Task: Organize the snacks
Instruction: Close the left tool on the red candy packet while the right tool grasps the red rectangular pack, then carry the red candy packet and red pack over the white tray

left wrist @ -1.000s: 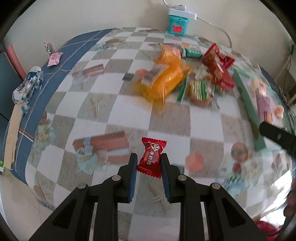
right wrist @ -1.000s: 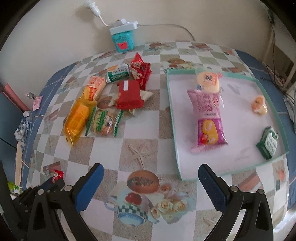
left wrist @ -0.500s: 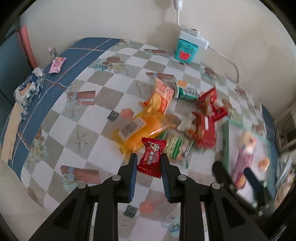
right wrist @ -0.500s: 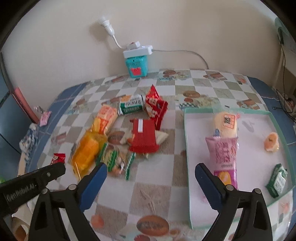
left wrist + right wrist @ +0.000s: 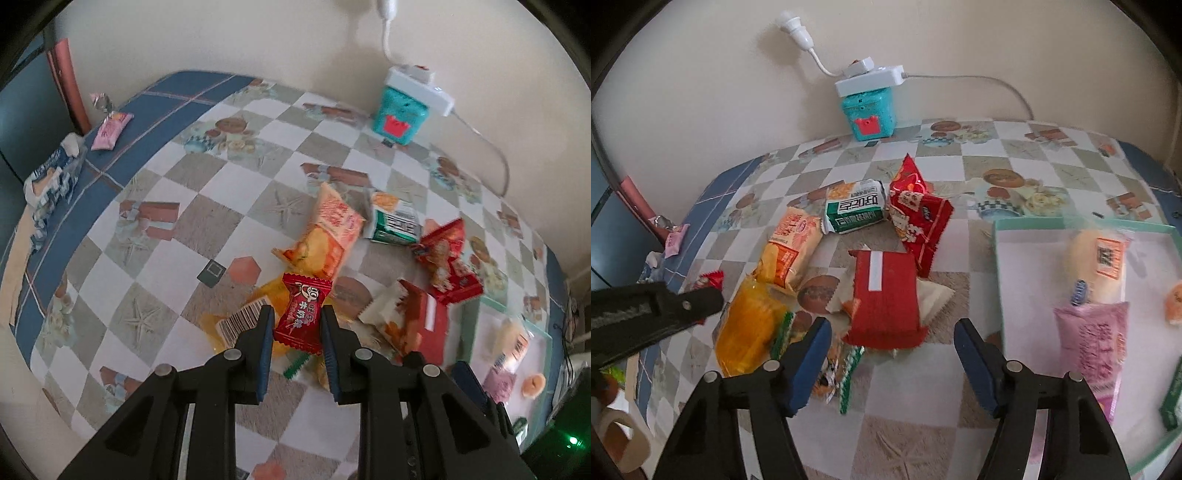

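Note:
My left gripper (image 5: 296,325) is shut on a small red candy (image 5: 301,314) and holds it above the snack pile; the candy (image 5: 711,279) also shows at the left of the right wrist view. My right gripper (image 5: 892,332) is closing, low over the table. A flat red packet (image 5: 884,295) lies between and just ahead of its fingers, which do not touch it. Around the packet lie an orange packet (image 5: 792,240), a yellow bag (image 5: 750,325), a green-white packet (image 5: 855,210) and a red bag (image 5: 916,218). The teal-rimmed tray (image 5: 997,266) at the right holds a pink packet (image 5: 1093,339) and a yellow bun (image 5: 1097,266).
A teal box with a white power strip (image 5: 871,110) stands at the wall behind the pile. A pink candy (image 5: 110,129) and a blue-white packet (image 5: 51,177) lie on the blue border at the table's left edge. A green snack under the right jaws is partly hidden.
My left gripper carried the red candy from the bare checks to above the pile. My right gripper moved toward the red packet and its jaws narrowed.

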